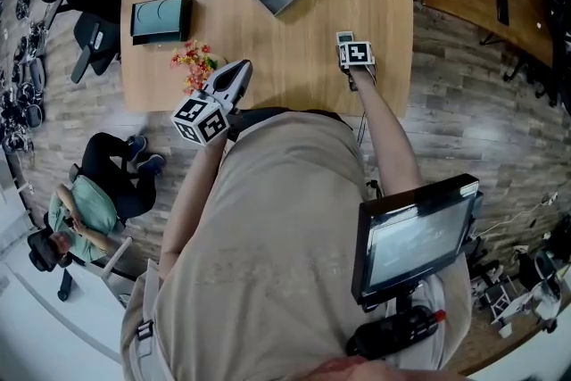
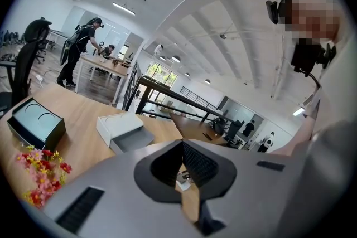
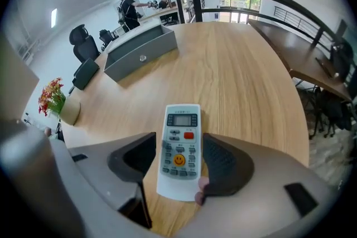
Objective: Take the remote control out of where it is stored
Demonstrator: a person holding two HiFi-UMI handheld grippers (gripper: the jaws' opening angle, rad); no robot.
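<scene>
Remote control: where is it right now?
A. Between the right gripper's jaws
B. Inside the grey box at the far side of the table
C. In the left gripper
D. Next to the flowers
A: the right gripper view shows the remote control clamped between the jaws of the right gripper over the wooden table, while the left gripper is shut on nothing.

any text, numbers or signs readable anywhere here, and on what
No words or numbers can be read.
remote control: display and button labels too small to read; the only clear sign is a smiley face on its yellow button.
marker cube: black-and-white square patterns, no letters.
small monitor: blurred.
</scene>
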